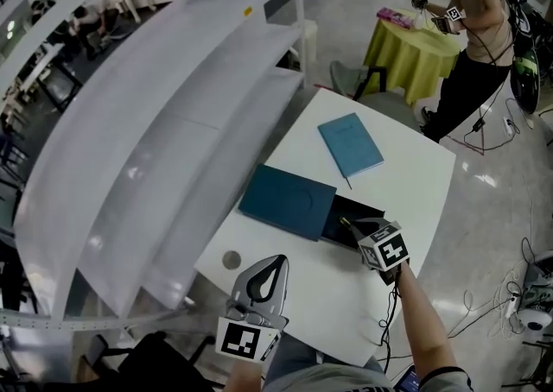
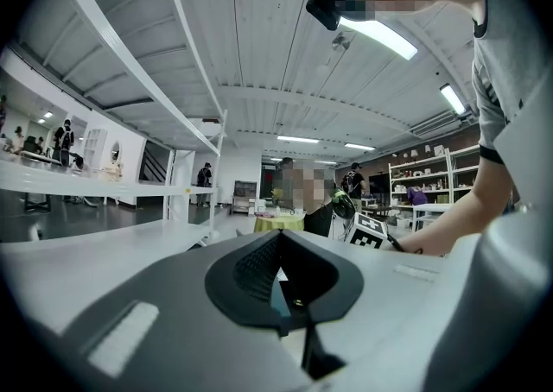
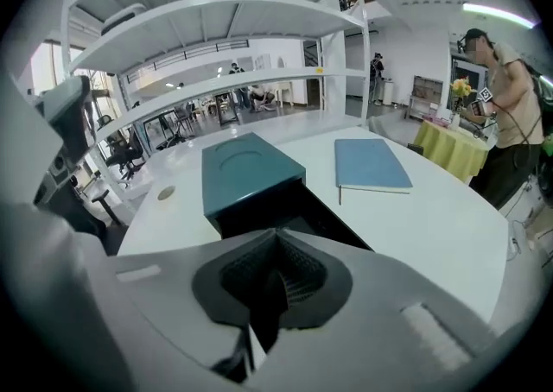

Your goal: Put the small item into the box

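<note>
A teal box lid (image 1: 288,201) (image 3: 246,167) lies slid to the left off its black tray (image 1: 361,211) (image 3: 298,209), so the tray's right part is open. My right gripper (image 1: 347,223) (image 3: 276,237) hangs just over the tray's near edge with its jaws together. I cannot make out anything between them. My left gripper (image 1: 278,259) (image 2: 280,237) is shut and empty. It is held above the table's near left part, pointing out across the room, well short of the box. No loose small item is visible.
A blue notebook (image 1: 350,145) (image 3: 371,164) lies beyond the box on the white table (image 1: 406,183). A round grey disc (image 1: 231,259) sits near the table's left edge. White shelving (image 1: 155,123) runs along the left. A person (image 1: 479,36) stands by a green-clothed table (image 1: 410,53) behind.
</note>
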Motion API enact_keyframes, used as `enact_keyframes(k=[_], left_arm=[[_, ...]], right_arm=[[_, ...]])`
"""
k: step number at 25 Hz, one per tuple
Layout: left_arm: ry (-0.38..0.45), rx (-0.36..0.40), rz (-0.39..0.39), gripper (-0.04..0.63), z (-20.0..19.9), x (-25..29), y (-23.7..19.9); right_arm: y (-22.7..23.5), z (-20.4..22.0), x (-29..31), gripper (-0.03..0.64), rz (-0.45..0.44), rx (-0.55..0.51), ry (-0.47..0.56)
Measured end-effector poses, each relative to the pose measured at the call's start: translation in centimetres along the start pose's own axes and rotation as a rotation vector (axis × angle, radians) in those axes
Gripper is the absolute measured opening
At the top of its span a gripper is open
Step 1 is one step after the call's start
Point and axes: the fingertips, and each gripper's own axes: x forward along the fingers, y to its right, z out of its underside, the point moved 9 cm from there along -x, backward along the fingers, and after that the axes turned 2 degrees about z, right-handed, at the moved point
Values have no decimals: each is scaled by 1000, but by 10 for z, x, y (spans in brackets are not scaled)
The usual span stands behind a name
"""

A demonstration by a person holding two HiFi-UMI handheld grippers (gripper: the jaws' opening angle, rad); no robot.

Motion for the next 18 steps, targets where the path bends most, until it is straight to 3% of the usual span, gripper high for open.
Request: enact_keyframes(k=[18], left_arm=[[44, 16, 65, 18, -5, -4, 23]], right_arm=[[-50, 12, -95, 2, 84, 4, 389]])
